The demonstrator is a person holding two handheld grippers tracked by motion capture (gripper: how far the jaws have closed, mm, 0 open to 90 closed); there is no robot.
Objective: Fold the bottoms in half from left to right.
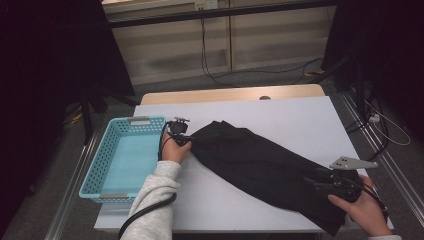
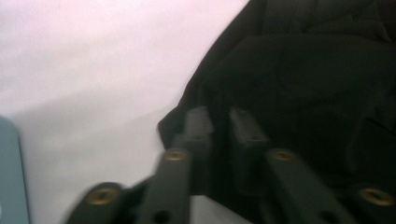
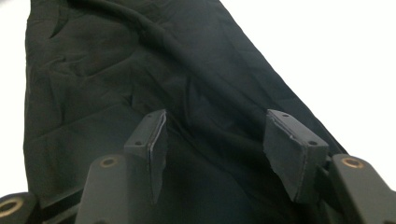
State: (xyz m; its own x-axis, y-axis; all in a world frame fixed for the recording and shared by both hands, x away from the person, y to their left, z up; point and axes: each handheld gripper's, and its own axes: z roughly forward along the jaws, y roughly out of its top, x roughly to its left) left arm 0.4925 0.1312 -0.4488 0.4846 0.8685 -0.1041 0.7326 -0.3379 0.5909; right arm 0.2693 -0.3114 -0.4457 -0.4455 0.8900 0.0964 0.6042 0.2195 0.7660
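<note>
The black garment [image 1: 260,167] is lying stretched slantwise across the white table [image 1: 300,120], its upper end nearest the turquoise basket [image 1: 125,155] and its lower end reaching the table's near right edge. The basket is sitting on the table's left side, just beside the left gripper [image 1: 181,135]. That gripper is pinching the garment's upper corner between nearly closed jaws. The right gripper [image 3: 215,154] is hovering over the lower end, jaws standing apart, gripping nothing.
</note>
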